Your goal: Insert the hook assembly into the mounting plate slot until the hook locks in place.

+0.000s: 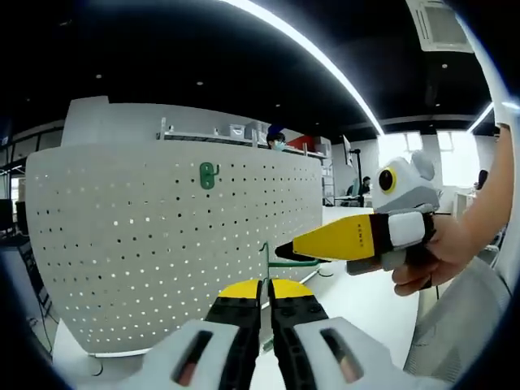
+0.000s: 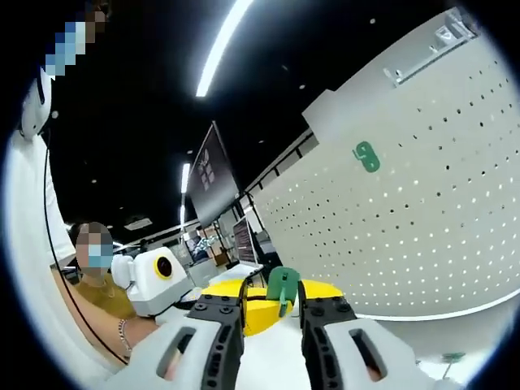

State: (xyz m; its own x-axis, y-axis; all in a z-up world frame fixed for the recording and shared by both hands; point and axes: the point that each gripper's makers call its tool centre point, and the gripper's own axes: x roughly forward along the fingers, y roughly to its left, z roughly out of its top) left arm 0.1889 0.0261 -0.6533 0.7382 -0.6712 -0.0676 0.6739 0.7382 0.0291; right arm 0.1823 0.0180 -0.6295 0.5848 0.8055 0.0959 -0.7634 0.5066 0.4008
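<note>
One green hook [image 1: 208,175] already sits high on the white pegboard [image 1: 122,244], left of centre in the left gripper view, and serves as a model for the locked state. Nearer and lower, the left gripper [image 1: 265,299] has its yellow-tipped jaws almost together with nothing between them. Just behind its tips stands a thin green wire [image 1: 268,258], part of the hook assembly. To the right, the right gripper [image 1: 296,248] reaches in from a hand [image 1: 431,260], and its tip meets that wire.

In the right gripper view, the right gripper [image 2: 272,313] is clamped on the green hook piece [image 2: 282,286], well short of the pegboard [image 2: 422,227]; the mounted hook [image 2: 366,156] is far up the board.

Risks, as I judge them: the hold is narrow, so the piece could twist in the jaws when pressed against the holes. Pegs could miss their holes, and an uneven push could leave the hook seated but unlocked. The left gripper may also block the path.
</note>
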